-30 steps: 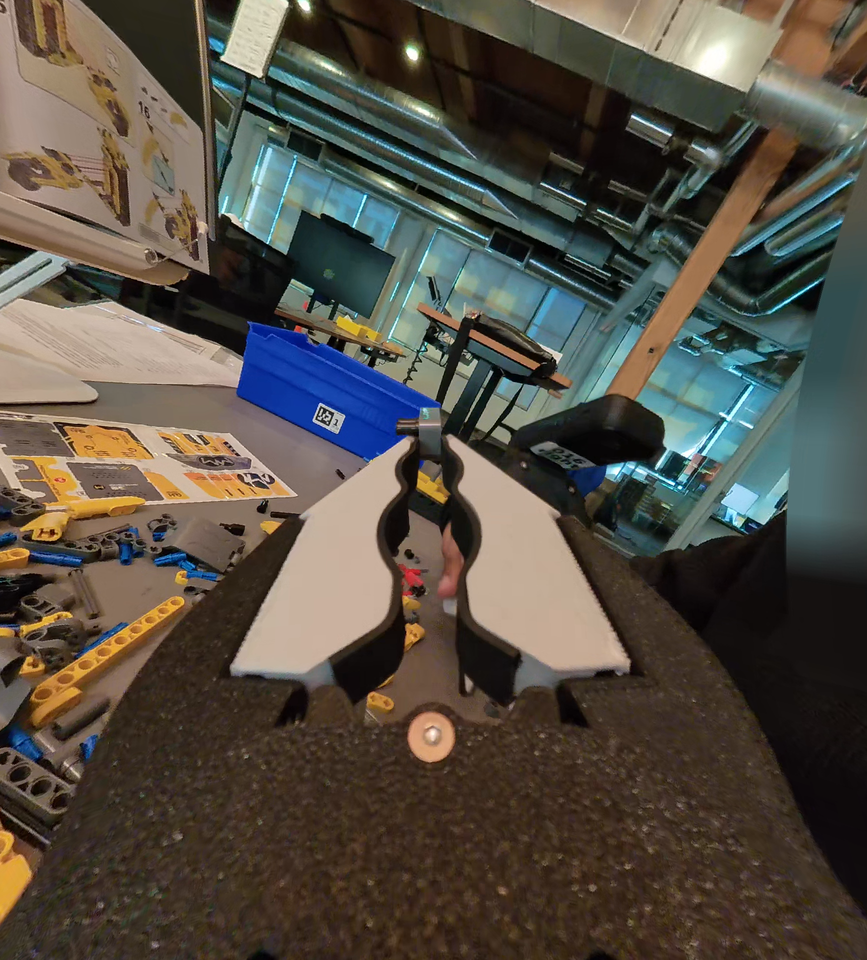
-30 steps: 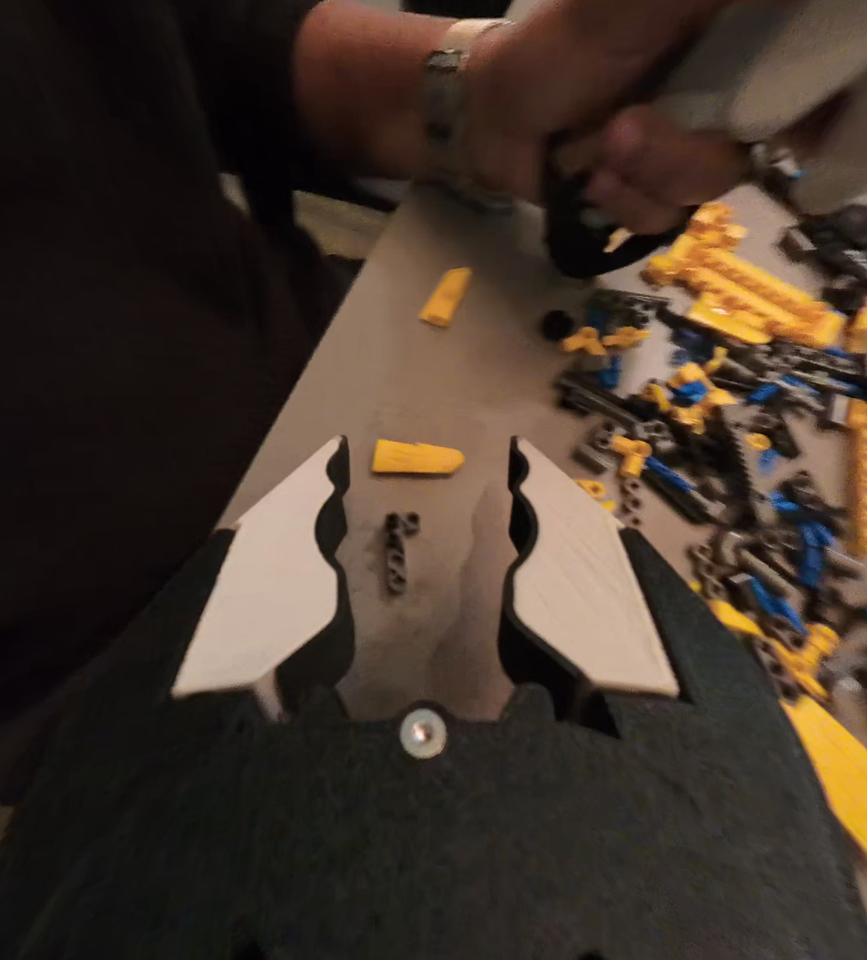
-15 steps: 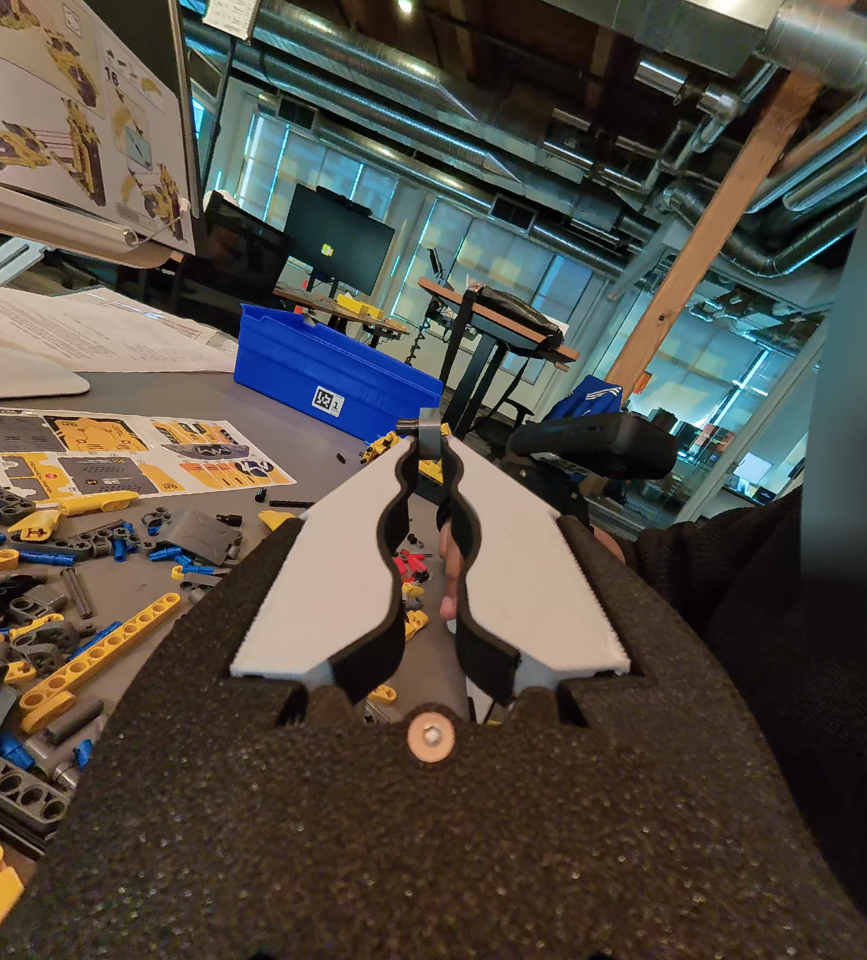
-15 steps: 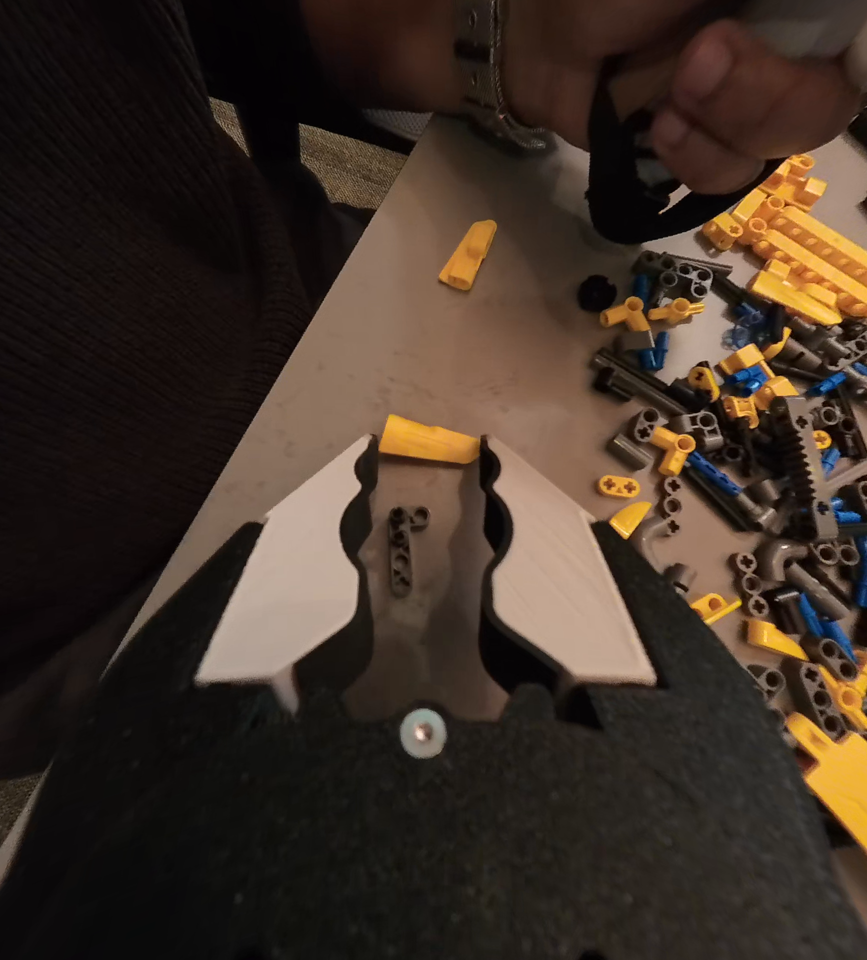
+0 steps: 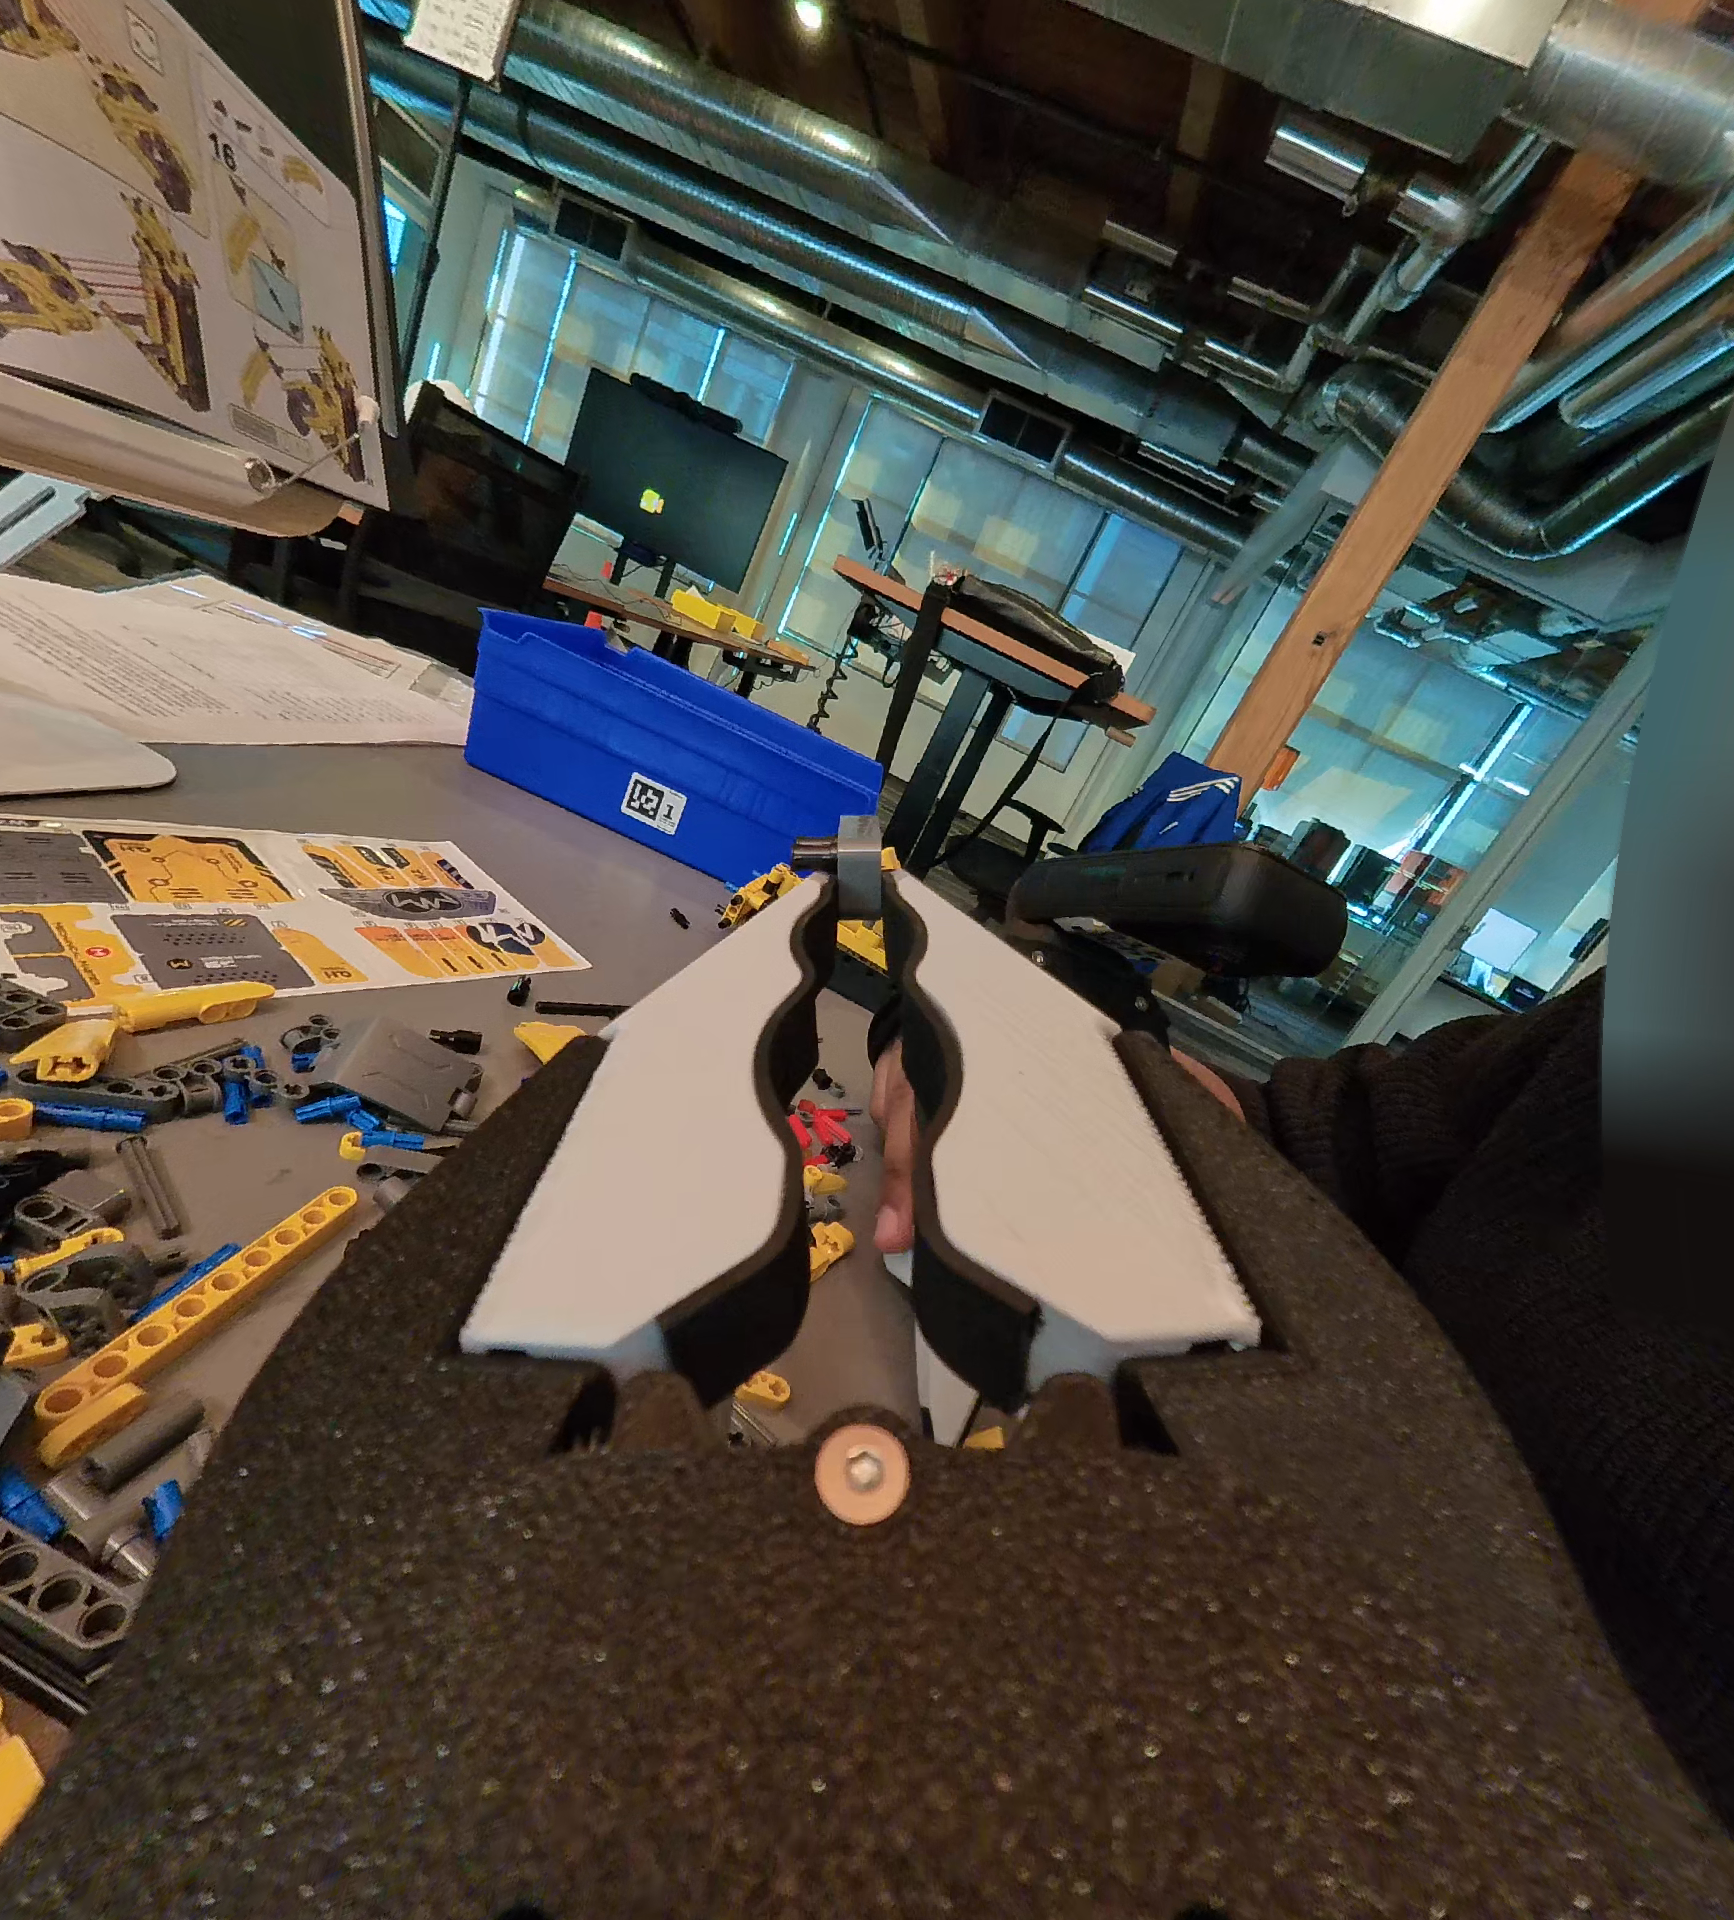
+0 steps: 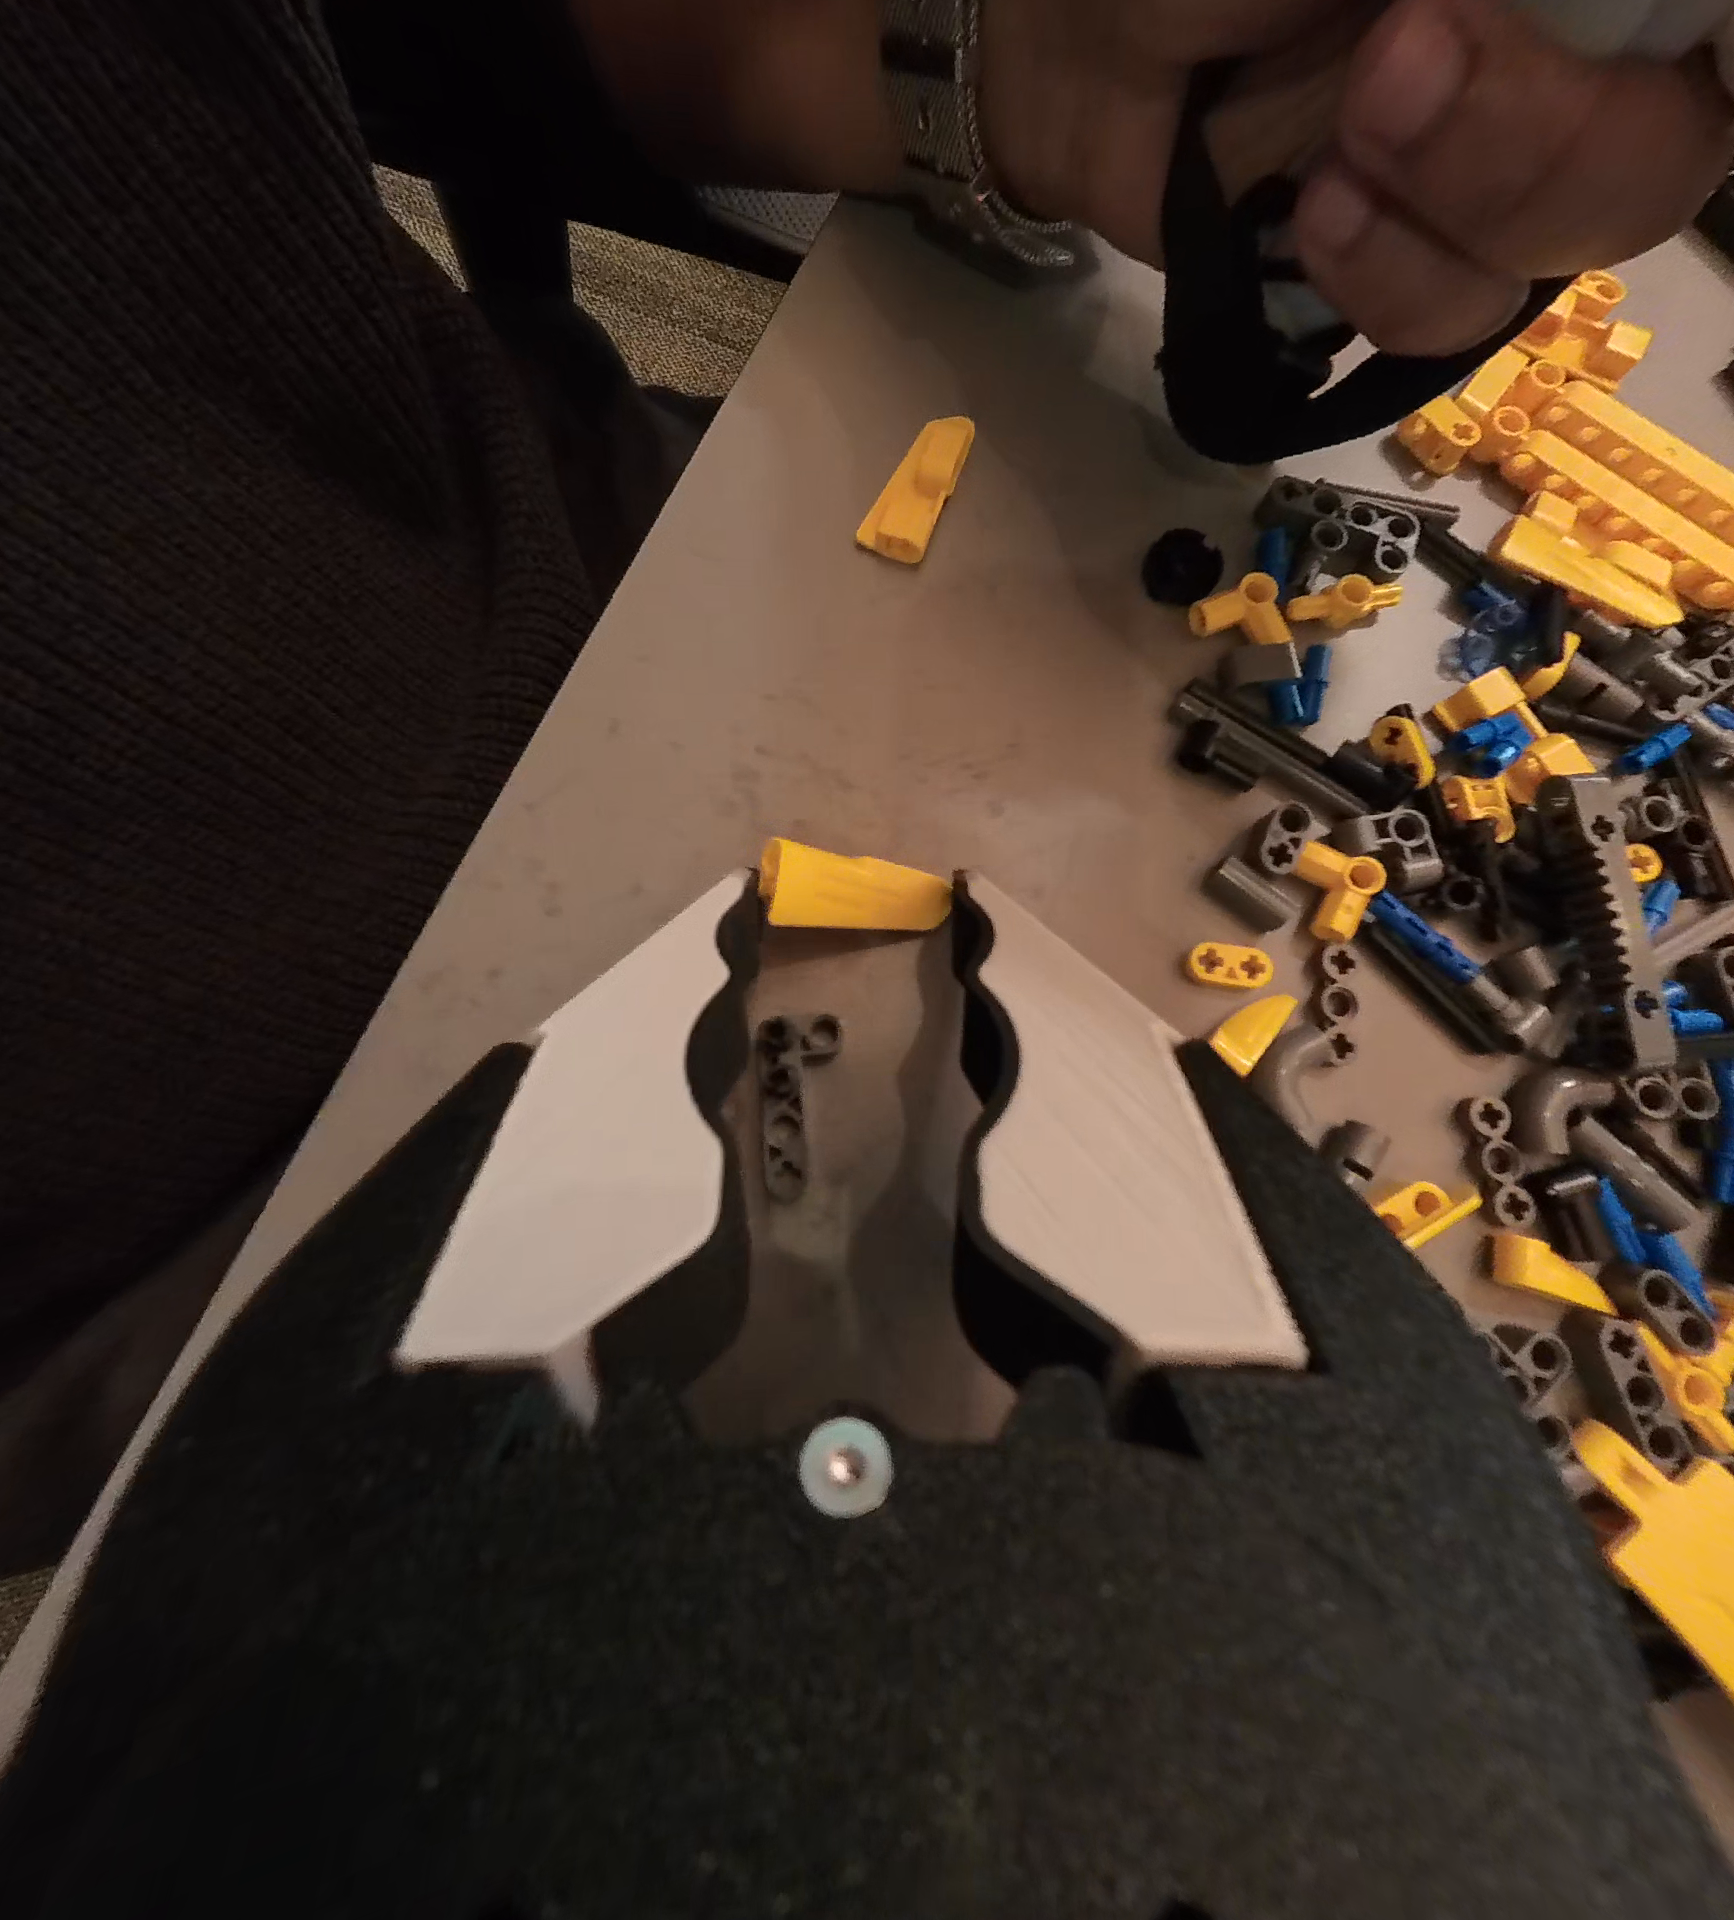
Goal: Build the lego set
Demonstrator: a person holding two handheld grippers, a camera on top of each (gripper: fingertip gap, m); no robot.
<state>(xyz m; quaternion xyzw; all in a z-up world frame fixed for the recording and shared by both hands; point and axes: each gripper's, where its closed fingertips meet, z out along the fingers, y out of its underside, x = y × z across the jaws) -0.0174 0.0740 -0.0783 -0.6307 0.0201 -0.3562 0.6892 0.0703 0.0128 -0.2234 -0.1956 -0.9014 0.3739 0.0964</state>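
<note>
My left gripper [image 5: 858, 883] is raised above the grey table [image 5: 530, 831] and shut on a small grey piece with a pin [image 5: 858, 854] at its fingertips. My right gripper [image 6: 852, 883] is low over the table [image 6: 842, 675] near its edge, and its fingertips press both ends of a yellow wedge piece [image 6: 852, 902]. A dark grey L-shaped beam [image 6: 785, 1101] lies on the table between the right fingers, untouched. A second yellow wedge [image 6: 917, 488] lies farther ahead. A hand [image 6: 1414, 156] holding the left gripper's handle shows at the top of the right wrist view.
A pile of yellow, blue and grey building parts [image 6: 1569, 935] lies to the right of my right gripper and also shows in the left wrist view [image 5: 115, 1195]. A blue bin [image 5: 655, 758], a sticker sheet [image 5: 219, 914] and an instruction booklet on a stand [image 5: 136, 239] stand behind. A dark sleeve [image 6: 167, 623] is beyond the table edge. The gap from one gripper's tips to the other's is roughly 20 cm.
My right gripper moved forward over the L-shaped beam and narrowed until its tips met the yellow wedge. My left gripper stayed shut on the grey piece and tilted slightly.
</note>
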